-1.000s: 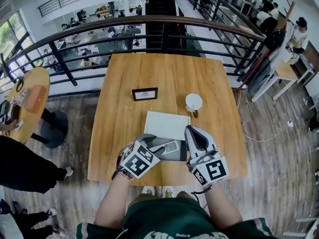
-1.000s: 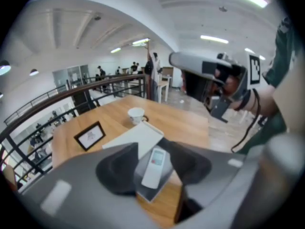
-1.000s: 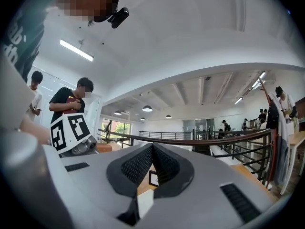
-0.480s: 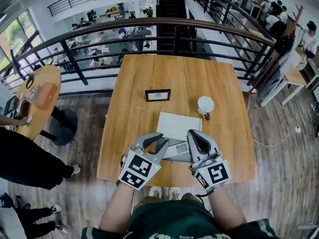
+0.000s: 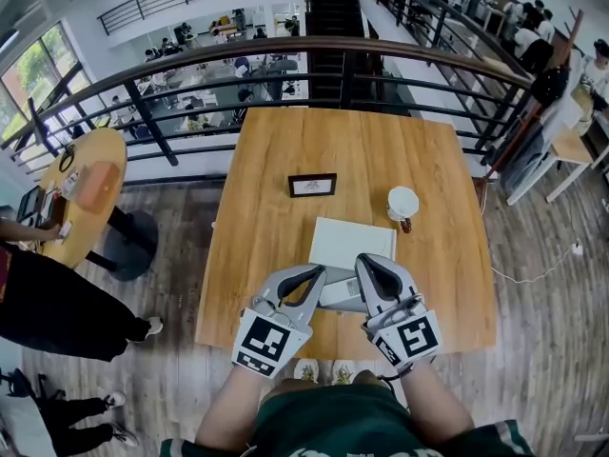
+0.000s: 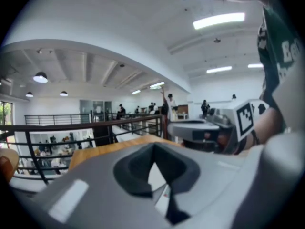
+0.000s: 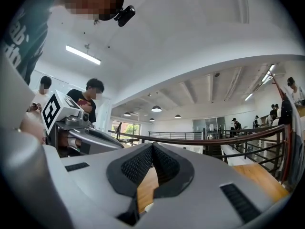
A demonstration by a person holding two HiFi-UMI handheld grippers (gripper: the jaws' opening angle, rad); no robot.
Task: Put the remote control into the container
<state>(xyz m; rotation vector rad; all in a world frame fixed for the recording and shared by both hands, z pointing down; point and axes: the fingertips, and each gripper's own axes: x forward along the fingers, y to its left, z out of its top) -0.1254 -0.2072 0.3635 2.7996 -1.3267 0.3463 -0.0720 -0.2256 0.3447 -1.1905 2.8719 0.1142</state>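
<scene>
The remote control (image 5: pixel 343 291), pale grey with a red button, lies near the table's front edge between my two grippers. It rests on a darker grey flat container (image 5: pixel 333 303), which the grippers mostly hide. In the left gripper view the remote (image 6: pixel 162 198) shows only through the gap below the jaw tips. My left gripper (image 5: pixel 319 276) (image 6: pixel 153 145) is shut, tips together, with nothing between them. My right gripper (image 5: pixel 366 267) (image 7: pixel 152 145) is also shut and empty, just right of the remote.
A white square board (image 5: pixel 354 239) lies just beyond the remote on the wooden table (image 5: pixel 276 227). Farther back stand a small framed card (image 5: pixel 312 185) and a white cup (image 5: pixel 402 201). A railing (image 5: pixel 314 50) runs behind the table. A round table (image 5: pixel 86 193) and a person stand left.
The left gripper's jaws, open around the grey thing a second ago, have closed and drawn back a little toward me. The right gripper has hardly moved.
</scene>
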